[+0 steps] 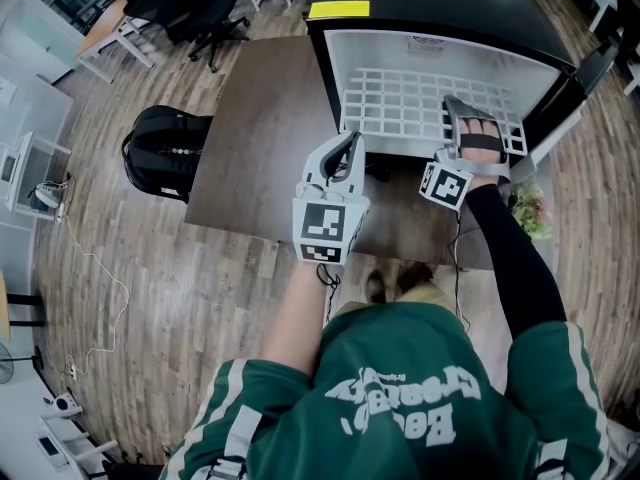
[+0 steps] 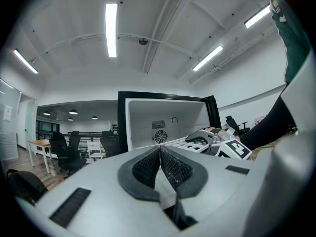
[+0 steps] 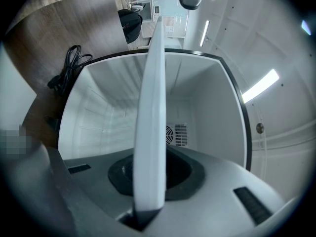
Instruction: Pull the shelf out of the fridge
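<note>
Left gripper (image 1: 350, 140): held level over the table (image 1: 260, 118); its jaws are closed pad against pad, and nothing is seen between them in the left gripper view.
Right gripper (image 1: 460, 113): clamped on the front edge of the shelf (image 1: 400, 103); in the right gripper view the white shelf (image 3: 152, 122) is seen edge-on between the two pads, which are pressed against it.
Shelf: a white grid, laid flat ahead of both grippers; its rear part is set inside the fridge (image 1: 430, 8) and its front edge is at the fridge's mouth, in the right gripper's jaws.
Shelf from the left gripper: seen ahead and to the right (image 2: 190, 141), apart from the left gripper's jaws, with the right gripper (image 2: 212, 139) laid on it.
Fridge: a black cabinet with a white interior (image 3: 207, 107), stood on the table straight ahead of both grippers; its front is open.
Fan grille (image 3: 170, 135): set in the fridge's back wall, straight beyond the right gripper's jaws.
Black cable (image 3: 66, 70): laid on the table beside the fridge, to the left in the right gripper view.
Backpack (image 1: 165, 153): placed on the floor, well to the left of the left gripper.
</note>
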### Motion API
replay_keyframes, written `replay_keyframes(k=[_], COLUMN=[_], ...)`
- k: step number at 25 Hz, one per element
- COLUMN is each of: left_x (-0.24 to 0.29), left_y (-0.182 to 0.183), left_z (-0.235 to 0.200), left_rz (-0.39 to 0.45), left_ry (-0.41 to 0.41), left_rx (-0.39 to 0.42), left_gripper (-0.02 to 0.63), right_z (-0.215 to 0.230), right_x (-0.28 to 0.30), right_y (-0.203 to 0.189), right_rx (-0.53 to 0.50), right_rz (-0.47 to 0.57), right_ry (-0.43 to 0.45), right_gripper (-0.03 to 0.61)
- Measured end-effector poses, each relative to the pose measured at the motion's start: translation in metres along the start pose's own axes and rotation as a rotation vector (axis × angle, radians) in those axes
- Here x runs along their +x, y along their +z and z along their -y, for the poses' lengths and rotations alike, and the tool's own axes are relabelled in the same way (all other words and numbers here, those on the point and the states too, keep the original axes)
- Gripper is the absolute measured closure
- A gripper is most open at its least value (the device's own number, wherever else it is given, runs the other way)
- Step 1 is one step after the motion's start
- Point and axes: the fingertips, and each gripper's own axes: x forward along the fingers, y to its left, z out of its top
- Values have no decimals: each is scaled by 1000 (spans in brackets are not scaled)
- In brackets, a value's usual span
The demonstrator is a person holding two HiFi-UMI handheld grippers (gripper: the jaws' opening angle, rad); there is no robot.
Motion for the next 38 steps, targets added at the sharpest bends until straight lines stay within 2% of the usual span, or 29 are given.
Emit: replay_keyframes(k=[25,30,38], left_x=[-6,-34,-48], left_y=[4,-3,5], left_z=[4,14,11], left_rz=[4,12,29], left_ry=[-16,-16,2], left_rx=[11,26,59], left_gripper=[597,597,597], right_z=[-1,-14,-8], right_x=[-19,-56,-78], right_y=[-1,2,2], right_rx=[-7,-5,-11], right_rz=[-1,-3,-5], right_ry=[-22,-46,-51], right_gripper=[521,522,523])
